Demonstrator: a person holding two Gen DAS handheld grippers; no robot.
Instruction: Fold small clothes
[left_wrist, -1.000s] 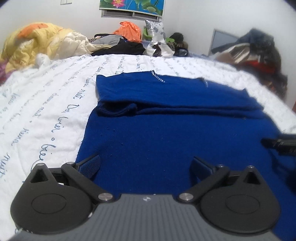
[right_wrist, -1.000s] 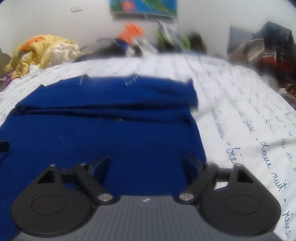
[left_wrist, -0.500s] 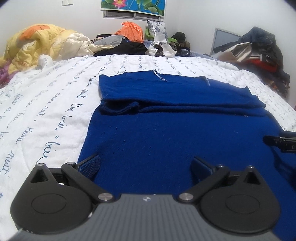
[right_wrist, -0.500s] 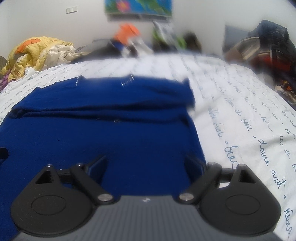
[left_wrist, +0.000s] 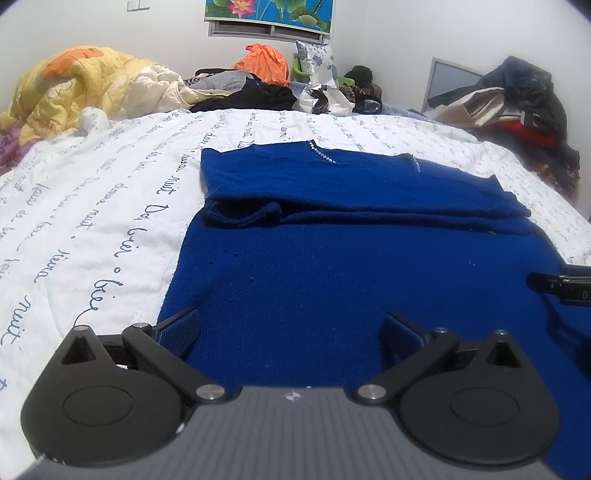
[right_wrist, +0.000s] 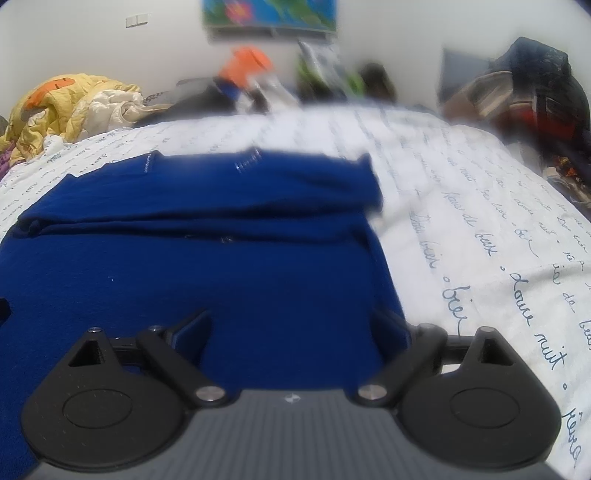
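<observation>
A royal blue knit garment (left_wrist: 351, 266) lies flat on the white bedspread (left_wrist: 92, 206), its far part folded over into a band with small white beads at the neckline. It also fills the right wrist view (right_wrist: 207, 266). My left gripper (left_wrist: 291, 328) is open, low over the garment's near left part, its left finger at the left hem. My right gripper (right_wrist: 291, 328) is open over the near right part, its right finger at the right hem. A fingertip of the right gripper shows at the left wrist view's right edge (left_wrist: 554, 284).
The bedspread (right_wrist: 498, 236) has blue handwriting print. A yellow quilt (left_wrist: 74, 88) is heaped at the far left. Clothes, an orange bag (left_wrist: 264, 62) and other items line the far wall. A pile of dark clothes (left_wrist: 524, 99) sits at the far right.
Both grippers stay open over the garment's near edge. Both views have tilted or dropped slightly, so the garment sits a little lower in frame. The garment has not moved.
</observation>
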